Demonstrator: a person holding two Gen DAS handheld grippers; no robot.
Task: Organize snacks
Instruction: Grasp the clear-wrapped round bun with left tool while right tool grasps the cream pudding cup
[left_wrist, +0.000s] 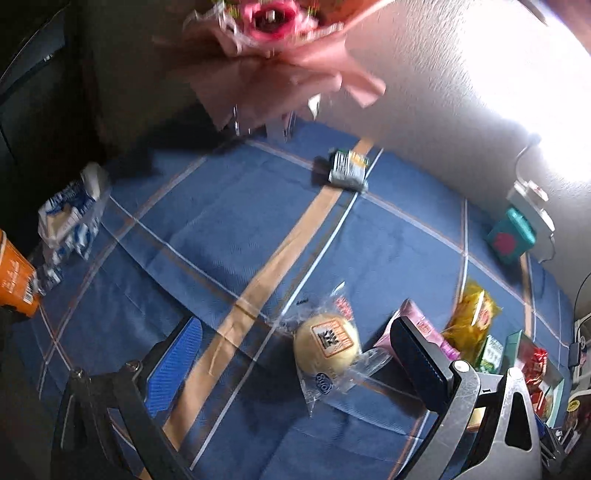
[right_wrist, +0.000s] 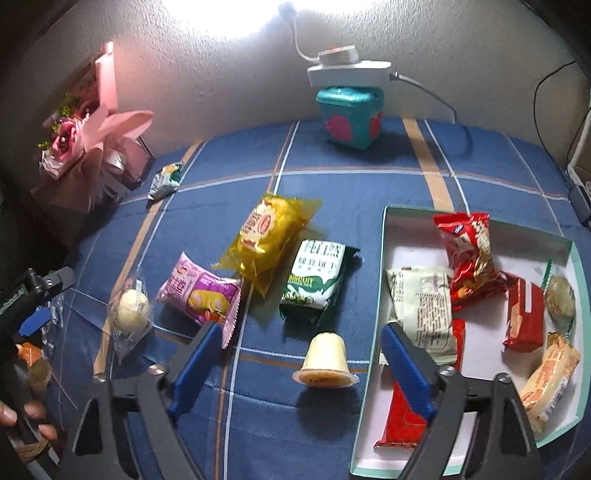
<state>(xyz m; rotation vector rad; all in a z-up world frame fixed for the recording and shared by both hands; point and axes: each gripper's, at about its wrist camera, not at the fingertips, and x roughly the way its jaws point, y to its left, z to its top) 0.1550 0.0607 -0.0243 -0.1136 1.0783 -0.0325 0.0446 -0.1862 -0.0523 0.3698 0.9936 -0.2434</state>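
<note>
Loose snacks lie on a blue checked cloth. My left gripper (left_wrist: 295, 325) is open over it, and a wrapped round bun (left_wrist: 327, 341) lies between its fingers, untouched. A pink packet (left_wrist: 417, 317) sits just behind its right finger. My right gripper (right_wrist: 300, 330) is open too, with an upturned jelly cup (right_wrist: 327, 358) on the cloth between the pads, which stand clear of it. Beyond lie a green biscuit pack (right_wrist: 317, 280), a yellow packet (right_wrist: 266, 240) and the pink packet (right_wrist: 199, 291). An open white box (right_wrist: 406, 218) at the right holds several wrapped snacks.
A pink bouquet (right_wrist: 81, 140) stands at the back left with a small green packet (right_wrist: 166, 179) beside it. A teal tin (right_wrist: 349, 114) and a white power strip (right_wrist: 347, 68) sit by the wall. An orange pack (left_wrist: 14, 280) and a blue-white bag (left_wrist: 70, 218) lie at the cloth's left edge.
</note>
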